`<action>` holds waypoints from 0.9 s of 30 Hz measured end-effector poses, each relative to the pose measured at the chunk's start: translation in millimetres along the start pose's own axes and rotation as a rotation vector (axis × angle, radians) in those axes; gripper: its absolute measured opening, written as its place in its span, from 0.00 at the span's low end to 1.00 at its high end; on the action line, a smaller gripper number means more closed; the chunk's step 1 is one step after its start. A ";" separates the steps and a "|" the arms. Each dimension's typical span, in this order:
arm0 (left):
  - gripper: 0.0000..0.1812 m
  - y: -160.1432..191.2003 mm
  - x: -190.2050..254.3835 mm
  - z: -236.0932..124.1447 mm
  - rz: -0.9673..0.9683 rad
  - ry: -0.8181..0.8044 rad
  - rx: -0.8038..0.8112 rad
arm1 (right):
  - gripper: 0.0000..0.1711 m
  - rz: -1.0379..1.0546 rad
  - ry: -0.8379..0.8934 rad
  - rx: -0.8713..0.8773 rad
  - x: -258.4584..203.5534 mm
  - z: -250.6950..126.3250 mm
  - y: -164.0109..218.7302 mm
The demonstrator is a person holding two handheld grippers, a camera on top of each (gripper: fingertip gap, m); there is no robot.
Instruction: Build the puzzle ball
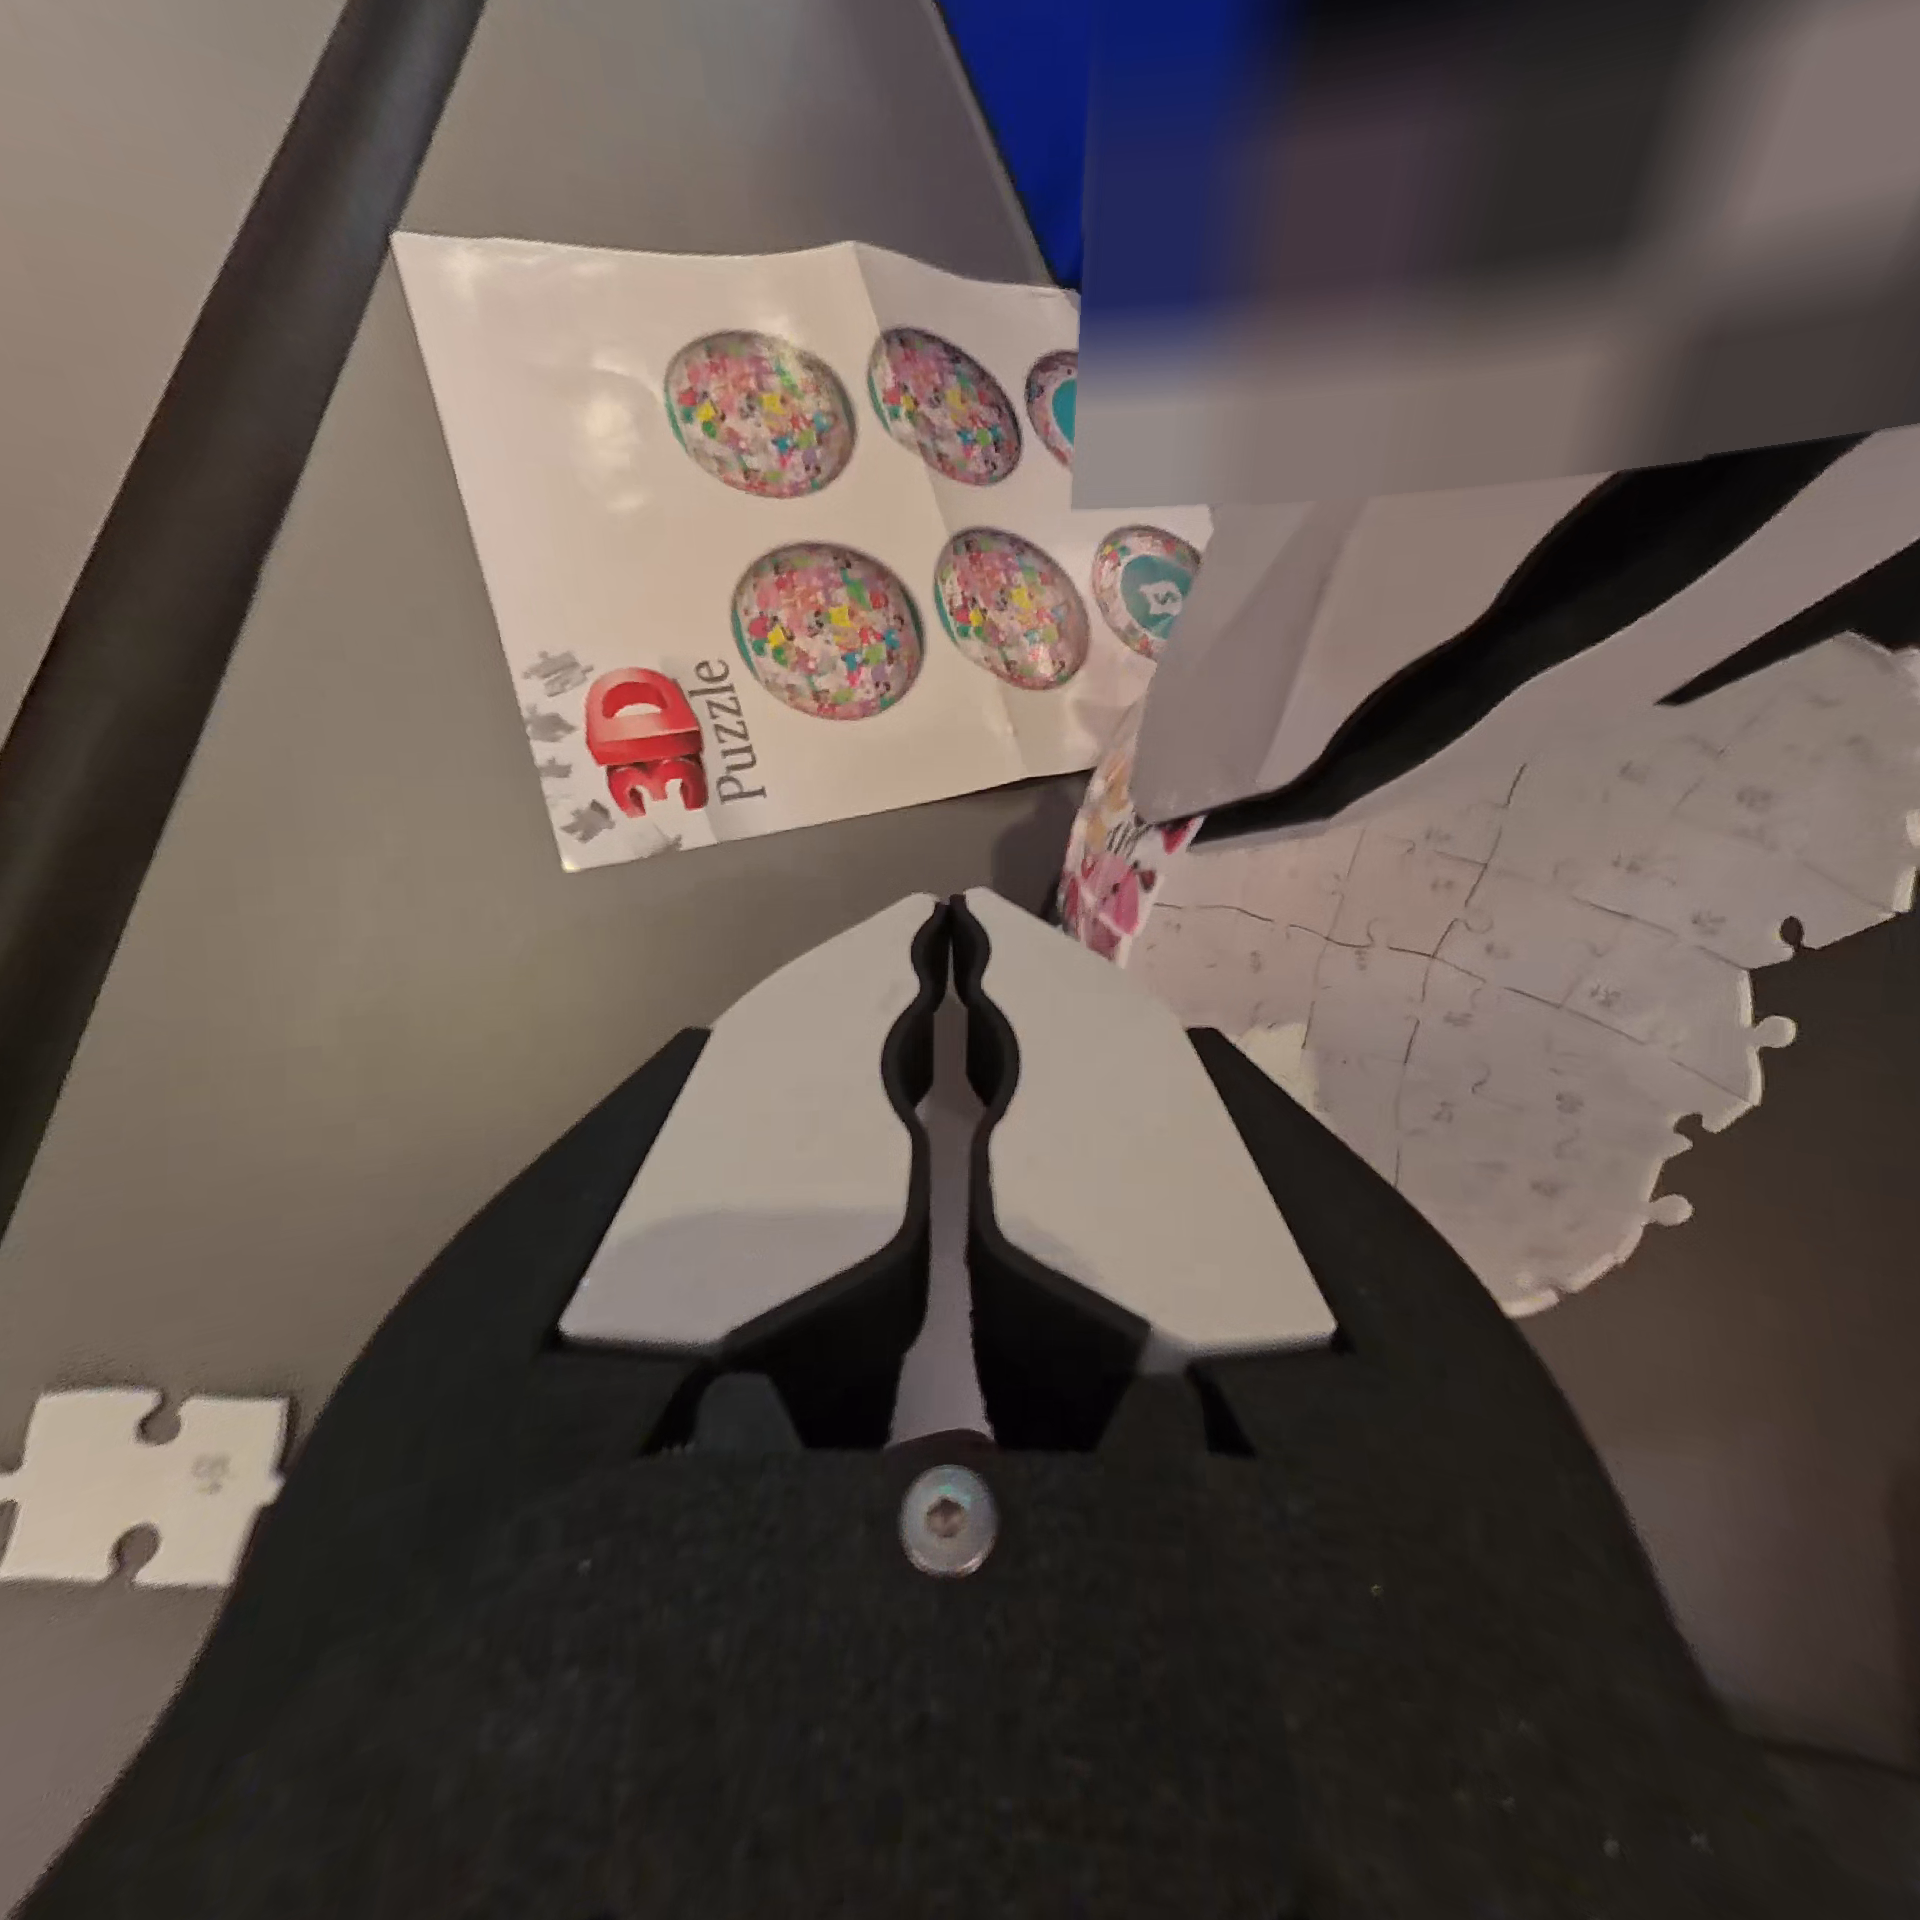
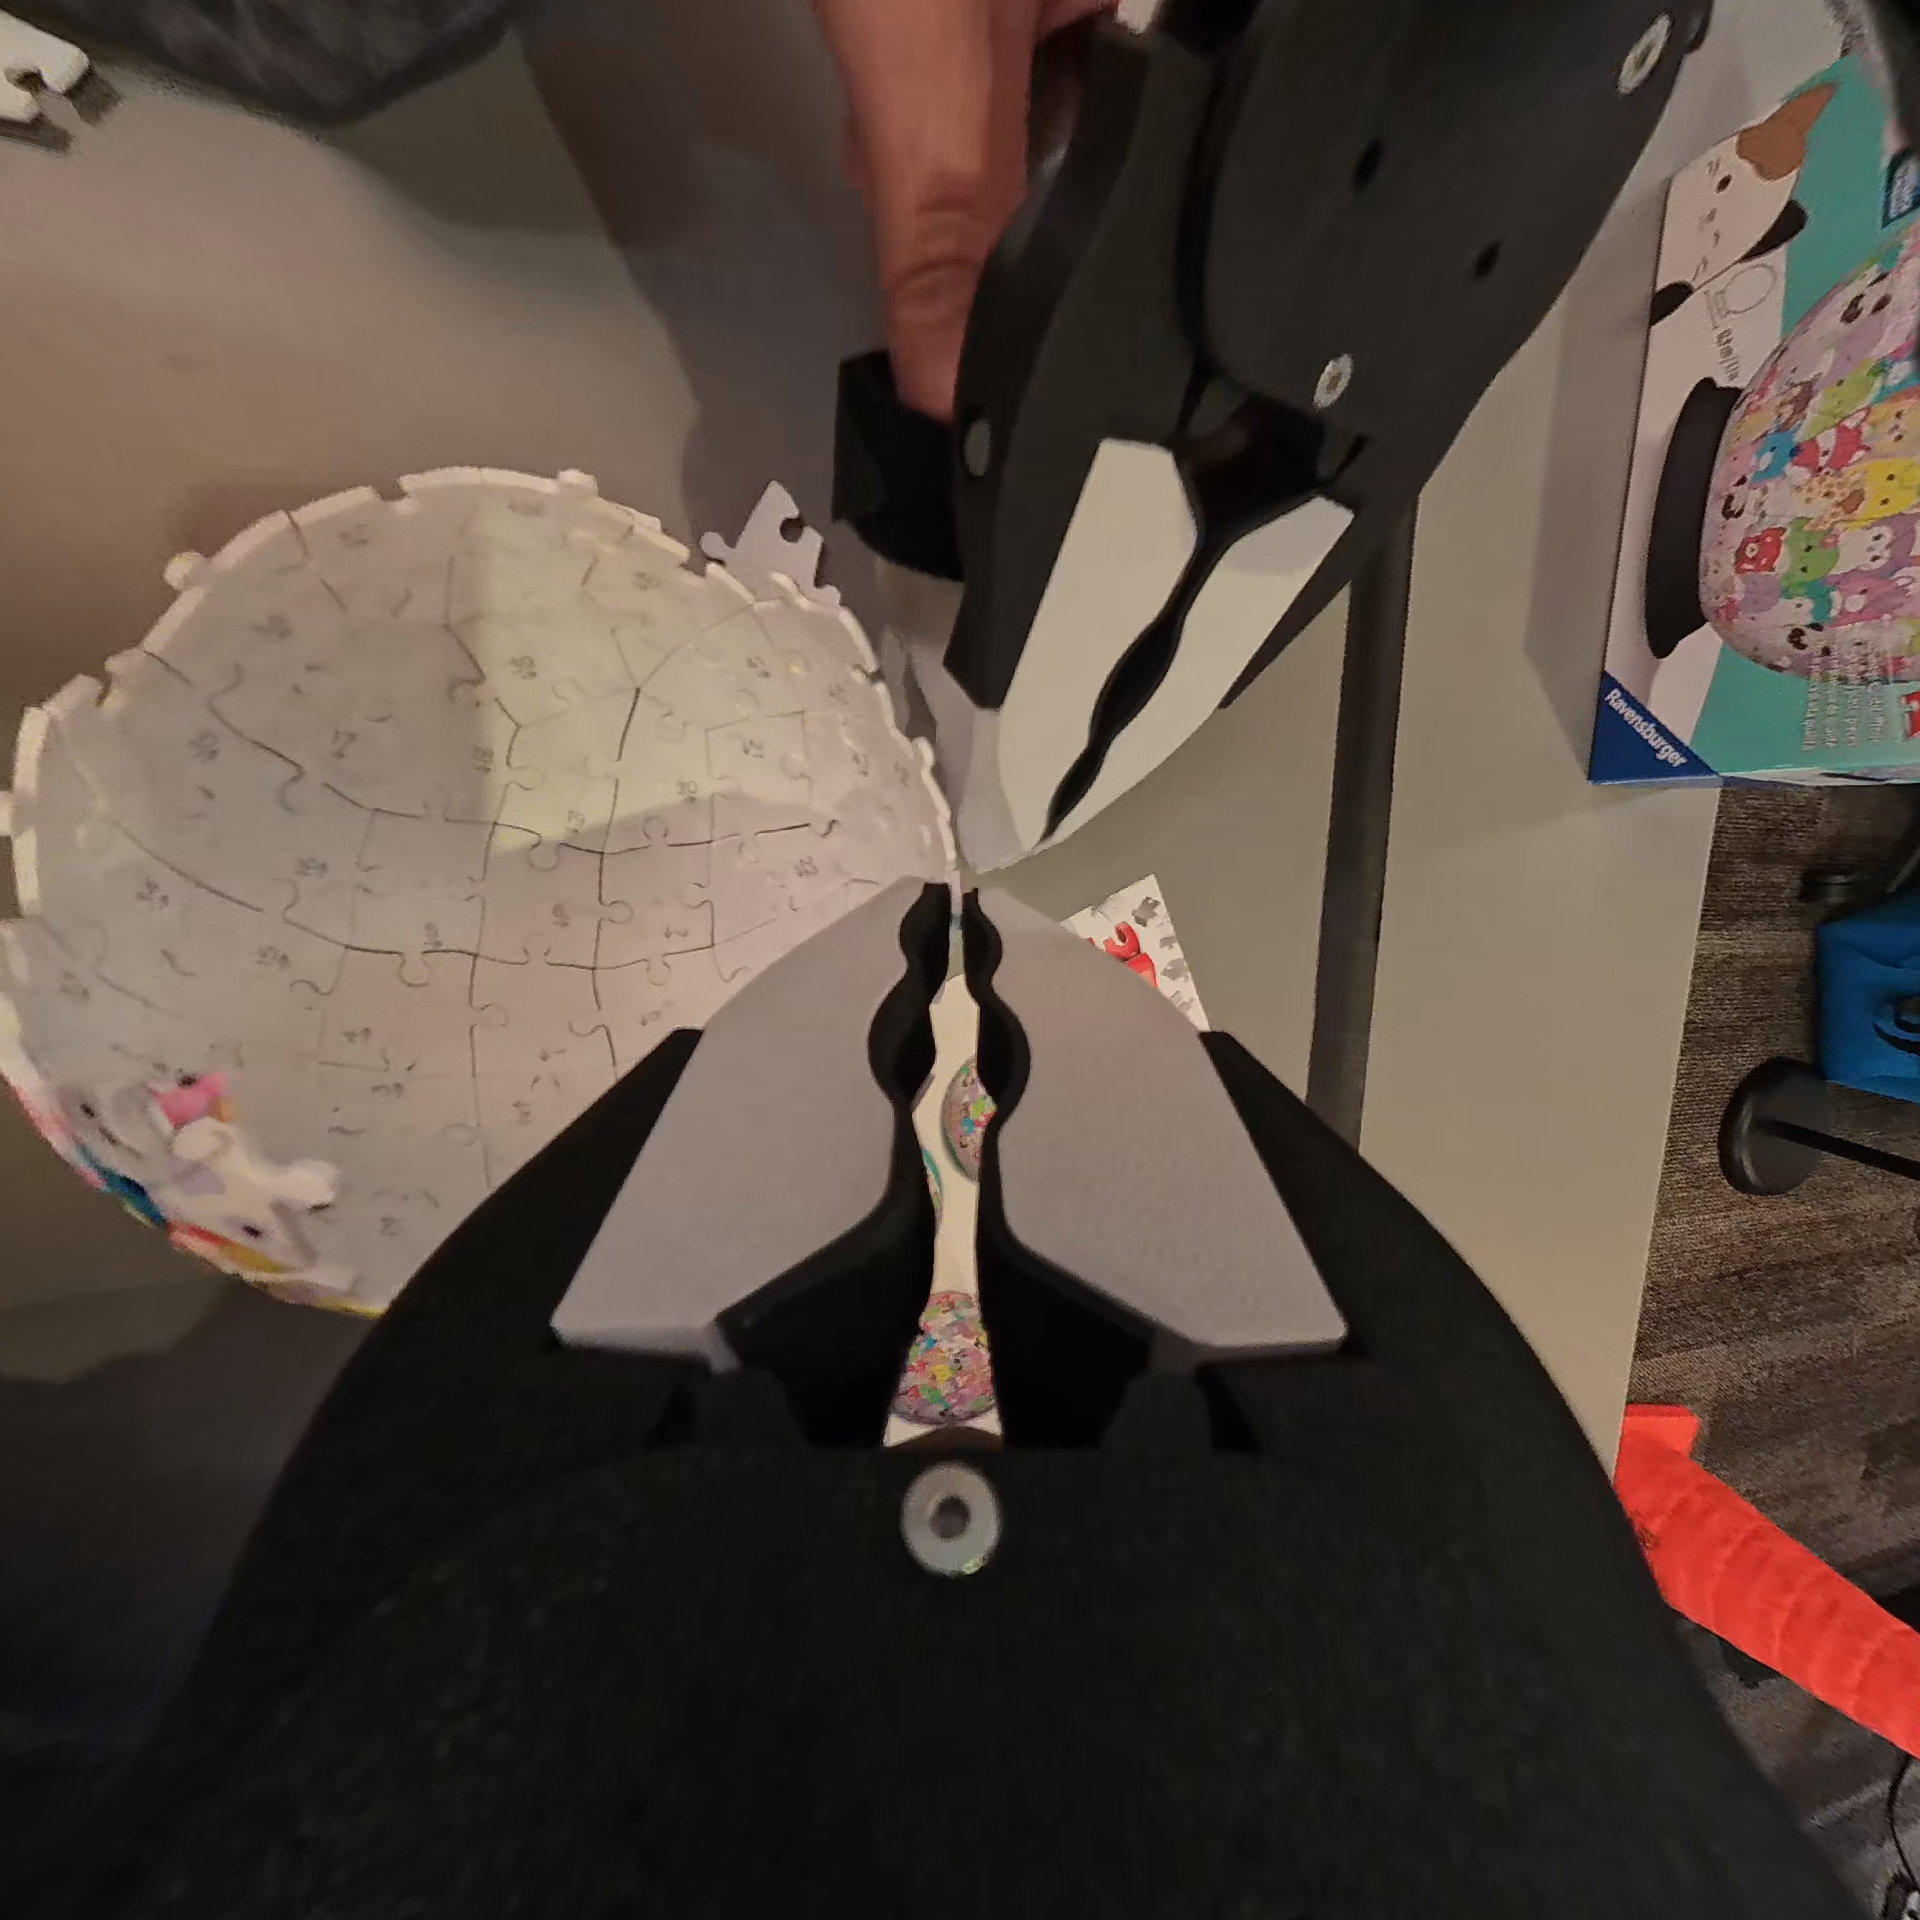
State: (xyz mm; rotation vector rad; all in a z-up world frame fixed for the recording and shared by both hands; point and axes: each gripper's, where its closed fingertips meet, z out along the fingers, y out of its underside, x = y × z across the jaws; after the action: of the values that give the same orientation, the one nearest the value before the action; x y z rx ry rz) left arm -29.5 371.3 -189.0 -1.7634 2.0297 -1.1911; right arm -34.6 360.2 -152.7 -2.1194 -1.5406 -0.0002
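The half-built puzzle ball (image 2: pixel 468 831) is an open white shell with numbered piece backs inside and coloured pictures on the outside. It also shows in the left wrist view (image 1: pixel 1507 987). One piece (image 2: pixel 774 540) sticks up from its far rim. My right gripper (image 2: pixel 958 896) is shut on the shell's rim, as the left wrist view (image 1: pixel 1179 826) also shows. My left gripper (image 1: pixel 954 912) is shut and empty, just left of the shell. In the right wrist view it (image 2: pixel 1003 847) comes in from above, its tips close to the same rim spot.
A folded leaflet (image 1: pixel 727 540) with ball pictures lies on the grey table beyond the grippers. A loose white piece (image 1: pixel 135 1486) lies at the near left. The puzzle box (image 2: pixel 1787 499) stands by the table's right edge. A hand (image 2: pixel 935 208) holds the left gripper. An orange object (image 2: pixel 1745 1579) lies on the floor. The gap from one gripper's tips to the other's is roughly 4 centimetres. My left gripper's tips are some 15 centimetres from the loose white piece (image 1: pixel 135 1486).
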 end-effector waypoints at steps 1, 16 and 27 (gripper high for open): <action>0.00 -0.9 0.6 1.6 0.004 0.006 -0.002 | 0.01 0.000 0.002 0.001 0.7 0.3 0.0; 0.00 1.6 -0.9 3.8 0.008 0.006 -0.013 | 0.01 -0.026 0.021 0.001 3.4 1.7 0.0; 0.03 -7.7 -3.1 -14.0 -0.020 0.009 0.055 | 0.02 -0.048 0.028 0.000 5.4 2.1 0.3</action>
State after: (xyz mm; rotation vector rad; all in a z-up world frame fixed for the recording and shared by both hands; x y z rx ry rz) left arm -31.7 380.5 -175.8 -1.7592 1.9692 -1.2509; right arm -33.1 365.7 -153.1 -2.0737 -1.5747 -0.0469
